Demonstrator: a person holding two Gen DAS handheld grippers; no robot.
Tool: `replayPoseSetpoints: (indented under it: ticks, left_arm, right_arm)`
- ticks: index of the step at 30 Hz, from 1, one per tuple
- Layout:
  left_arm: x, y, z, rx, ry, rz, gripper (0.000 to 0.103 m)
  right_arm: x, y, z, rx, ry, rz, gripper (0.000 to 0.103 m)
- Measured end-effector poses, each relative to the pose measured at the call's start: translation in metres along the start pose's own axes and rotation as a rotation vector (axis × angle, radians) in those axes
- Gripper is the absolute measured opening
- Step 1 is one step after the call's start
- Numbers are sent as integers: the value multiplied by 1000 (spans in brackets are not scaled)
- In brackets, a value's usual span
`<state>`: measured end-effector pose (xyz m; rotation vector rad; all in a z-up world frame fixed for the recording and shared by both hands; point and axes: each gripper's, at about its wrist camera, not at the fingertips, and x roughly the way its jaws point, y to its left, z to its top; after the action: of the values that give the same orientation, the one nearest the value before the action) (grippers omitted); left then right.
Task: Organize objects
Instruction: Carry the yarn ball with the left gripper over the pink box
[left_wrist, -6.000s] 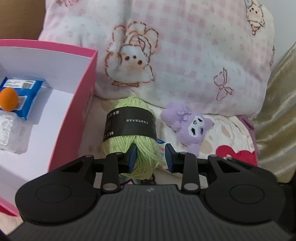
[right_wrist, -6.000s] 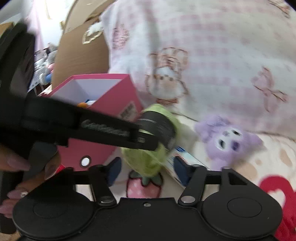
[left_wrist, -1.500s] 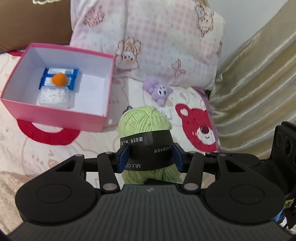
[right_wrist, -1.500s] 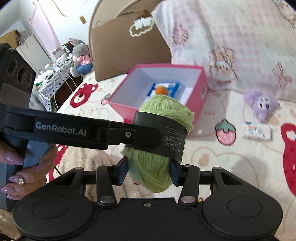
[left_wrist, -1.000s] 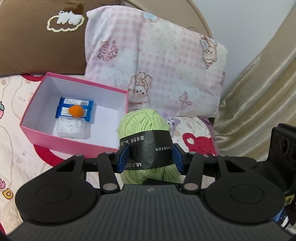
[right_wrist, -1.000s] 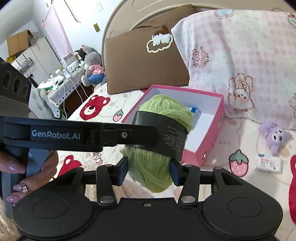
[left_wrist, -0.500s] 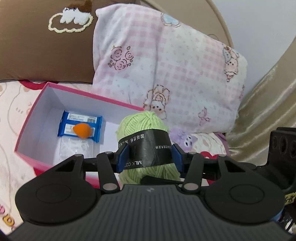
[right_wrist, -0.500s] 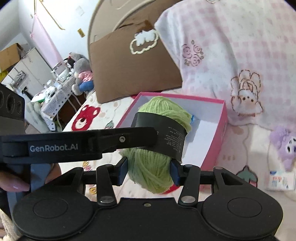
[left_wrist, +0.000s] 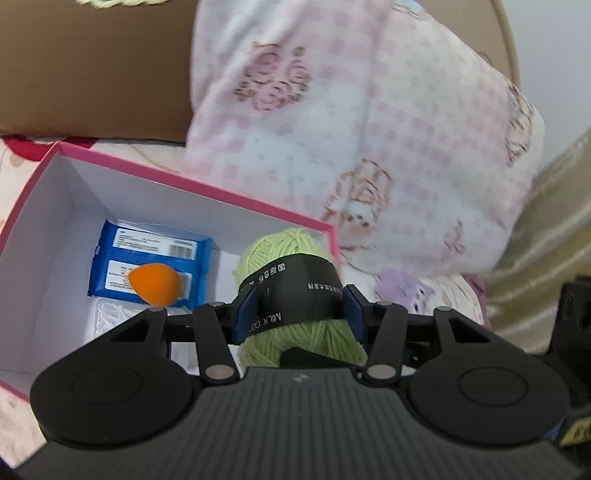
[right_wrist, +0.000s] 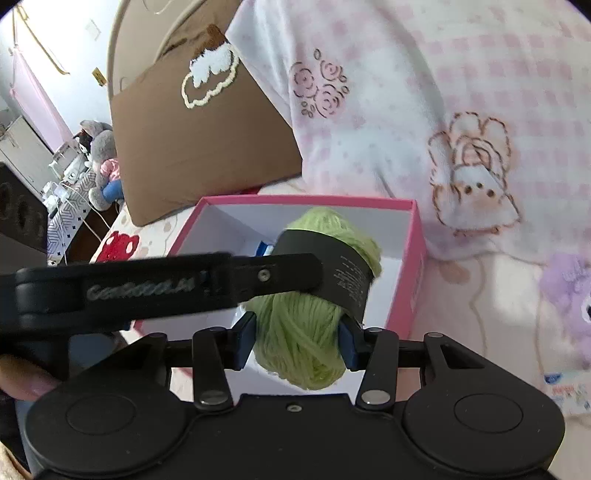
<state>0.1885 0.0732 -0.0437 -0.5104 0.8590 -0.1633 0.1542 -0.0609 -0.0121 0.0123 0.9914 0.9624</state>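
**Left wrist view: yarn arrives over the box**

Both the left hand-held gripper (left_wrist: 300, 309) and the right hand-held gripper (right_wrist: 297, 339) clamp the green yarn ball (left_wrist: 295, 295). A second ago it hung short of the pink box (left_wrist: 192, 184); now it sits lower centre, over the box's right end, ready for release.

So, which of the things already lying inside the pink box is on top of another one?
The orange egg-shaped sponge: it rests on the blue packet, while the clear packet lies beside them on the box floor.
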Motion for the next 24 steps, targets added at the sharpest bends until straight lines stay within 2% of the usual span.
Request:
replayPoseSetpoints:
  ticks: [2,9,17,24]
  left_arm:
    - [4,7,-5,0,-10,-9,49]
    - [22,33,-7,-41,-20,-44,50]
    - [44,42,-9,-57,-2,-28,50]
    - [57,54,-5,-106,-5,-44,49]
  right_arm:
    - [4,2,-9,-24,-32,-2,50]
    - [23,18,-26,-207,-89,-100,47]
    - [44,16,-28,-286,-77,-177,46]
    - [56,27,-30,-401,-84,-264,47]
